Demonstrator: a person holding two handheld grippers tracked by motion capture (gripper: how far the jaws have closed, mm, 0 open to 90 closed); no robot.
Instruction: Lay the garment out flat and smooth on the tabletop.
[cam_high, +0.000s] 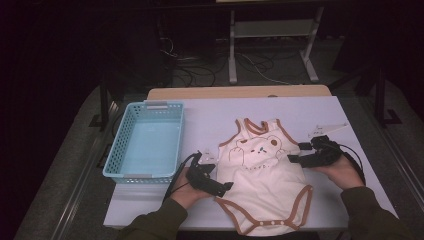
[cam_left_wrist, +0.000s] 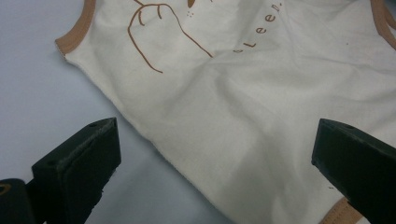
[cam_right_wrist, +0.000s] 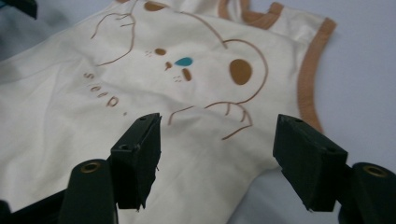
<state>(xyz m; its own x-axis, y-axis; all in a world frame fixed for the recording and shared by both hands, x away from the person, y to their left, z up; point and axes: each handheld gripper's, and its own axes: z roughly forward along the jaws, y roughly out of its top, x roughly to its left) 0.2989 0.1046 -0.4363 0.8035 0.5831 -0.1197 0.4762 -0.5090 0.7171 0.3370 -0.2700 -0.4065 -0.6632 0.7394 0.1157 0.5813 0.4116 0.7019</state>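
Dim floor and cables are lying beyond a pale worktop (cam_high: 320, 115), which is carrying everything under bright light. At its left edge a blue basket (cam_high: 146, 140) is standing empty. Just right of it, the left gripper (cam_high: 220, 187) is hovering at the bodysuit's left side seam; in the left gripper view its fingers (cam_left_wrist: 77, 170) are standing released and wide apart, one over bare worktop, the other over cloth, grasping nothing. The bodysuit (cam_high: 260, 180) is lying flat at the worktop's middle front, neck away from the person, snap crotch toward them, bear print up. On its far side the right gripper (cam_high: 299, 152) is pointing in at the right armhole; its fingers (cam_right_wrist: 137, 156) are also released, straddling the cloth edge without pinching it.

Judging by the soft creases, this garment is looking light, limp and thin: it will probably sag and fold wherever it is lifted, and a single layer may slip out of a shallow pinch. Nothing in it is fragile. Best holds seem to be the brown binding at armholes, shoulders or leg openings, where the cloth is doubled and firmer, taken deeply at both sides together.
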